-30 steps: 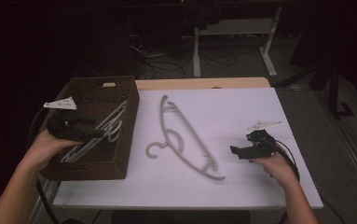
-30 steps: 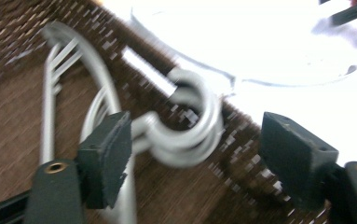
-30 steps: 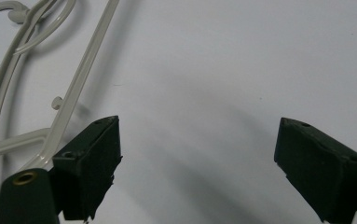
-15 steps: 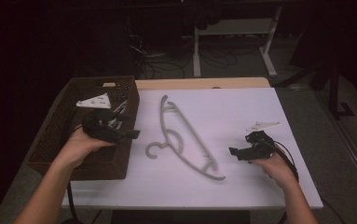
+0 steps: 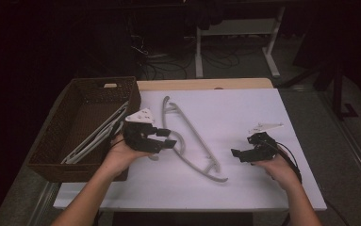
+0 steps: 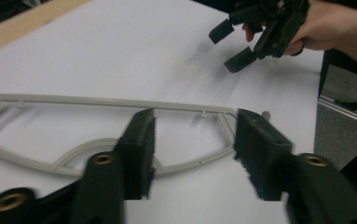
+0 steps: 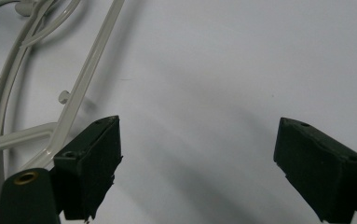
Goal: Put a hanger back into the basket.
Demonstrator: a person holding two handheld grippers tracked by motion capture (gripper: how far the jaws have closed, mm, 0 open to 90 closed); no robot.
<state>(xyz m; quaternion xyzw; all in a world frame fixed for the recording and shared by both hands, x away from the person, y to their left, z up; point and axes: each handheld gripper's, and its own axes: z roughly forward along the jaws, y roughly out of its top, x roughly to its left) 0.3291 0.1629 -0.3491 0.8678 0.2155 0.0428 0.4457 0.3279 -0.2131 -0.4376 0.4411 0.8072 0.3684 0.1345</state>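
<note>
Leftmost, a woven brown basket (image 5: 81,101) held pale hangers beside the white bench (image 5: 244,108). Next, the left claw (image 5: 168,139) hung over the flat grey plastic hanger (image 5: 194,141), jaws just narrowing, gripping nothing. Rightward, past bare bench, the right claw (image 5: 238,154) gaped empty.

1. The basket (image 5: 81,165) sat on the table (image 5: 272,106) at its nine o'clock edge.
2. More hangers (image 5: 98,136) lay inside the basket, leaning toward its three o'clock wall.
3. A single hanger (image 5: 194,141) lay flat on the table just past the basket at three o'clock, running from twelve toward five o'clock.
4. The left gripper (image 5: 165,138) hung between basket and hanger, at the hanger's nine o'clock side.
5. The right gripper (image 5: 238,153) was at three o'clock of the hanger, apart from it.
</note>
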